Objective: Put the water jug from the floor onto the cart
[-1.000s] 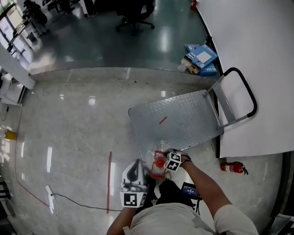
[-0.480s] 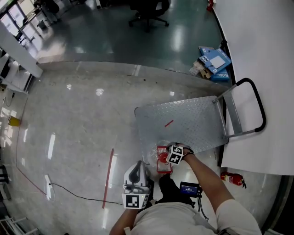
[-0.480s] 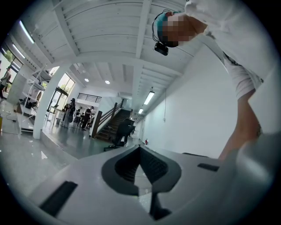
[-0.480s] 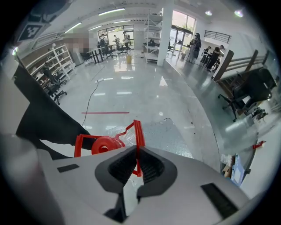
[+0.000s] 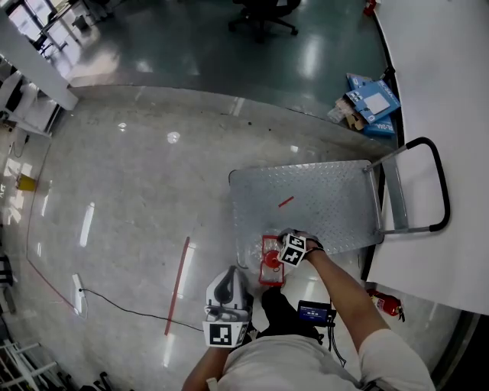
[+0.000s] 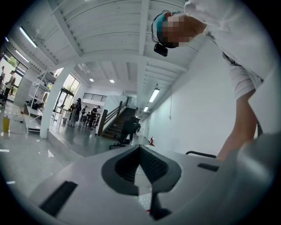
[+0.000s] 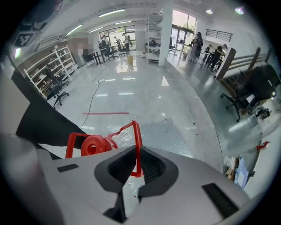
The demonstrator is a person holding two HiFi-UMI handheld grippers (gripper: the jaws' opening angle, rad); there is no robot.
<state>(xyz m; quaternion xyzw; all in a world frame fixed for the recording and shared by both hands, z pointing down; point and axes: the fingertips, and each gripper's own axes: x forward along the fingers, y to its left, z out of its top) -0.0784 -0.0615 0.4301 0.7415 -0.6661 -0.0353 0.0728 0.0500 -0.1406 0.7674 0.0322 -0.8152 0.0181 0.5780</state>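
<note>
Swung forward under the right claw (image 5: pixel 278 256), whose jaws have just eased a touch wider yet pinch its red handle (image 7: pixel 135 145), the water jug (image 5: pixel 258 253) now hangs at the near edge of the cart (image 5: pixel 325 200) just ahead, nearly placeable, while the left claw (image 5: pixel 227 276) waits behind, pressed together, empty

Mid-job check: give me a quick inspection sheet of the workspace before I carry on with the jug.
Surface: glossy floor; metal cart, deck bare but for a red mark.
Job's things: water jug at the cart's near edge; unclear whether it rests on the deck.
Clutter: blue boxes beyond the cart, fire extinguisher by the wall, red tape line on the floor.
Grippers: right gripper closed on the jug's red handle, jaws just eased slightly wider; left gripper shut, empty.
Cables: black cable across the floor, left.
Surroundings: office chair far off.
</note>
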